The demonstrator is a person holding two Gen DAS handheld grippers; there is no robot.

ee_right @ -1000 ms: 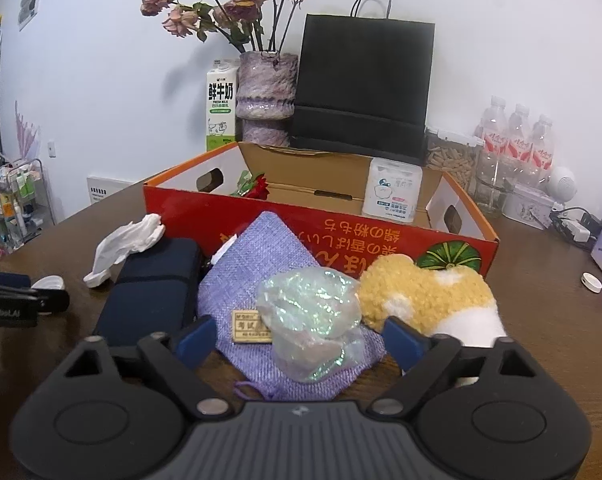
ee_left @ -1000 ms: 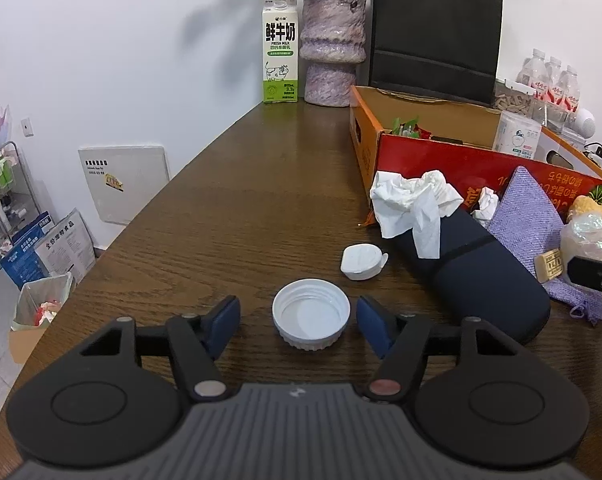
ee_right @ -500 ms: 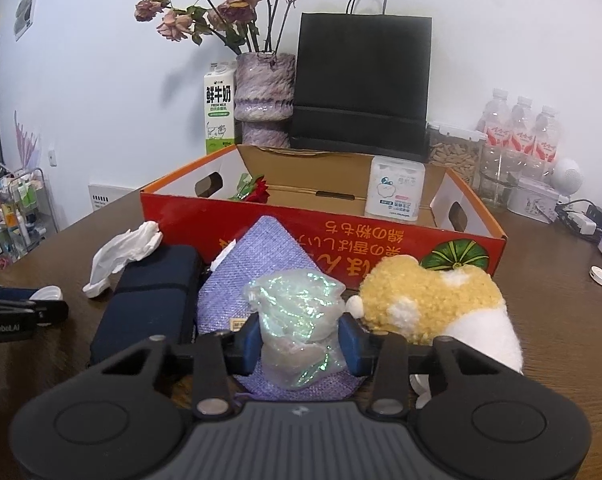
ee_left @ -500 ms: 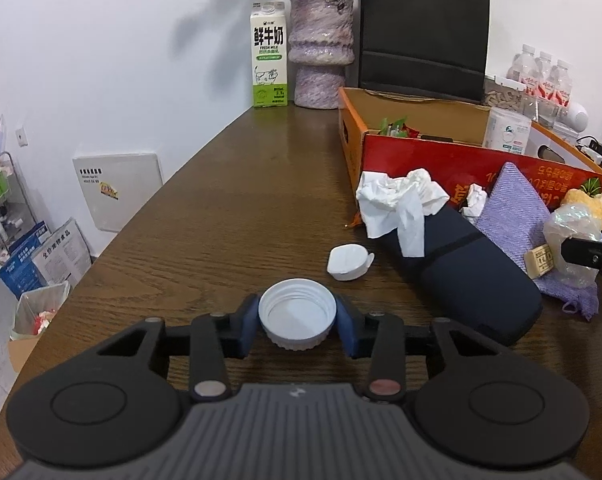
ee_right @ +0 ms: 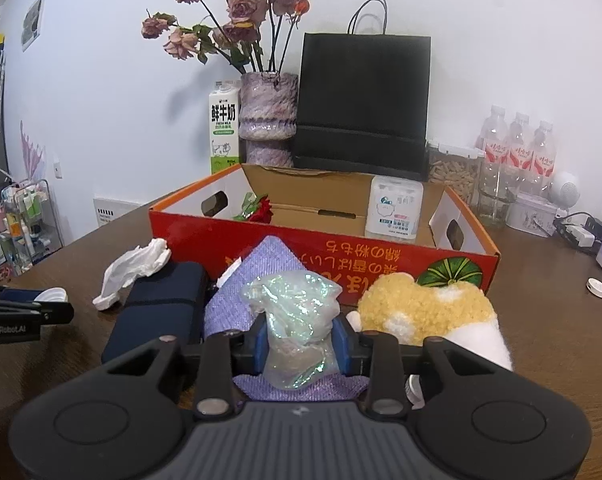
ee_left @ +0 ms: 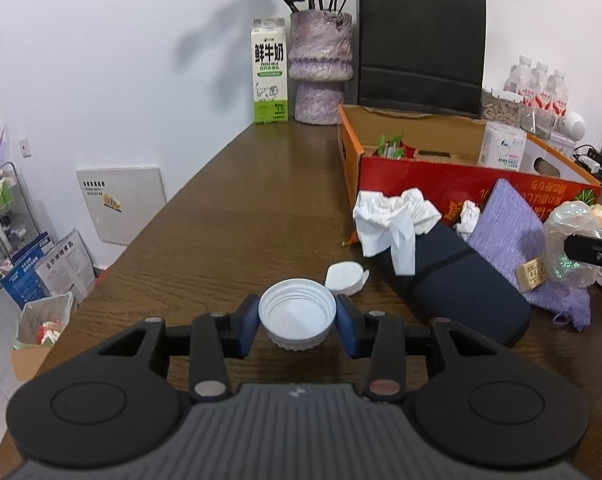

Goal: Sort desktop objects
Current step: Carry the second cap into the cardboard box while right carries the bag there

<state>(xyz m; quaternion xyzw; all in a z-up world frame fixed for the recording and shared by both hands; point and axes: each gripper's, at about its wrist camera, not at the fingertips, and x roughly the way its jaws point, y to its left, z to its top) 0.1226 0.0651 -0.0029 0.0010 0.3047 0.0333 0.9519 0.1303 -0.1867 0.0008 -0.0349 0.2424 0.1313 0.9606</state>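
Note:
My left gripper (ee_left: 297, 325) is shut on a white screw cap (ee_left: 297, 318), open side up, lifted a little above the wooden table (ee_left: 229, 220). My right gripper (ee_right: 300, 340) is shut on a crumpled iridescent plastic bag (ee_right: 295, 320), held above a purple woven pouch (ee_right: 261, 268). The red and orange cardboard box (ee_right: 381, 252) stands just behind, holding a tissue pack (ee_right: 395, 210) and a red rose (ee_right: 261, 210). The bag also shows in the left wrist view (ee_left: 573, 240).
A small white flip lid (ee_left: 345, 278), a navy case (ee_left: 453, 280) and a crumpled tissue (ee_left: 393, 220) lie left of the pouch. A yellow plush toy (ee_right: 425, 308) lies on the right. Milk carton (ee_left: 270, 72), vase (ee_left: 320, 68) and black paper bag (ee_left: 421, 48) stand at the back.
Both grippers closed from open, the left on the white cap and the right on the plastic bag. Both then rose a little with their objects.

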